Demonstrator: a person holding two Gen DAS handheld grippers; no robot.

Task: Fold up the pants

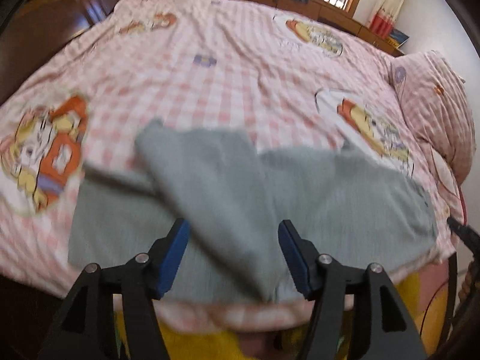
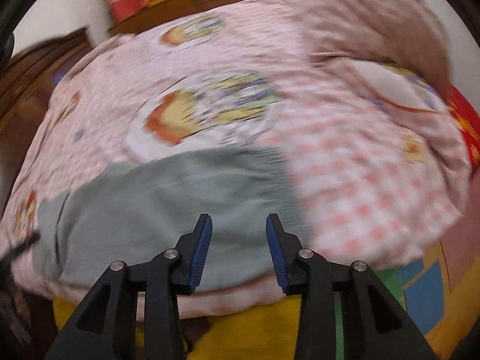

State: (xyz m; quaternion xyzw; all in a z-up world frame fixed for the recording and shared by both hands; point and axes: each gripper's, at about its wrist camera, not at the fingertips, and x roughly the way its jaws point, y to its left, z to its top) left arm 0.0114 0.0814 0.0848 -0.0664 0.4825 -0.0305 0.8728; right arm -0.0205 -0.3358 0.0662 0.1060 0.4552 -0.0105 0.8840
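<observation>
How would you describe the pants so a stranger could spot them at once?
Start at the big bed with its pink checked cartoon sheet. At its near edge lie the pants. They are the only plain grey-green cloth there, with one leg flopped across.

the pink checked bedspread (image 1: 210, 84) lies open and flat beyond the grey pants (image 1: 210, 180); a bunched quilt (image 1: 435, 114) crowds the right side, and what seems a thin red cord (image 2: 399, 105) trails there.
</observation>
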